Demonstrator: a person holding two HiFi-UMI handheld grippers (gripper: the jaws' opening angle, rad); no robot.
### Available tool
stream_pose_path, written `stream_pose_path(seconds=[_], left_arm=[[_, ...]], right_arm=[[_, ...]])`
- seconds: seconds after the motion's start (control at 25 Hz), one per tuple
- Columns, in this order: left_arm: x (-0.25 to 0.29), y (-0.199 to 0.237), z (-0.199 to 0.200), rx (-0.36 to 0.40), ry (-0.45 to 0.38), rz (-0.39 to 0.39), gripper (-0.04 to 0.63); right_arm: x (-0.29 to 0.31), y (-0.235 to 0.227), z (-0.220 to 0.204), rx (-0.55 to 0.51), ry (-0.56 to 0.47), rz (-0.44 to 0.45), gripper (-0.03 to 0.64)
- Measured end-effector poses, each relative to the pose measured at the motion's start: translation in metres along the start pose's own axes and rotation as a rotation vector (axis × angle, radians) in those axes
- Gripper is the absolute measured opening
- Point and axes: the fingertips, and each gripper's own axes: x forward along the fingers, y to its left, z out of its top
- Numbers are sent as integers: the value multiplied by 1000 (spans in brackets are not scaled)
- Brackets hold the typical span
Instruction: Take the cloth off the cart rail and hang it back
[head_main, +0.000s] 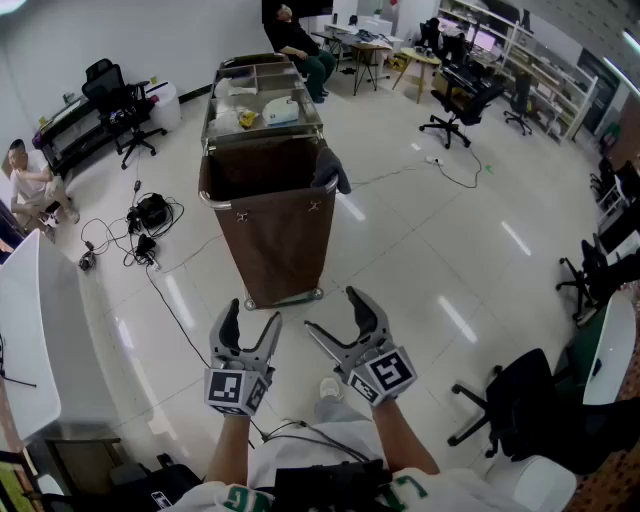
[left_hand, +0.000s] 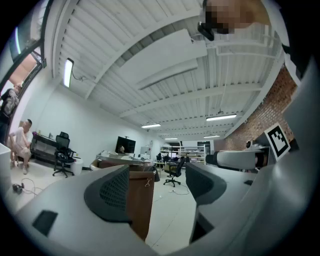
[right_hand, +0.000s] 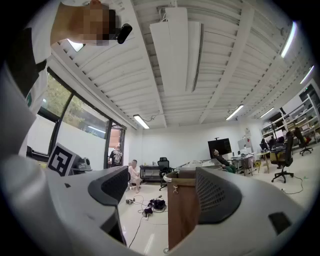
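**Both tongs empty, cloth waiting ahead**

Left gripper and right gripper are hanging wide open, holding nothing, well short of the cart. Dark cloth is draping over the rail's right corner. A hasty tug is risking rolling the cart or pinching the brown bag; a floor cable is trailing towards the feet.

Cart and cables on tiled floor

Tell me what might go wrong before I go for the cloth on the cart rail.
The cable trails toward your feet, so stepping forward may snag it. The cloth drapes over a corner of the rail beside the open bag; a loose pinch might drop it inside.
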Motion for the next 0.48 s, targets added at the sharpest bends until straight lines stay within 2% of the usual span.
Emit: stream_pose_path(seconds=[0.16, 0.28, 0.48], left_arm=[[50, -29, 10, 8, -23, 3, 339], [75, -41, 14, 27, -32, 26, 339], [98, -35, 9, 60, -10, 76, 339]], right_arm=[[11, -64, 25, 31, -29, 41, 429], [21, -95, 37, 38, -52, 86, 428], [40, -114, 15, 96, -25, 137, 428]])
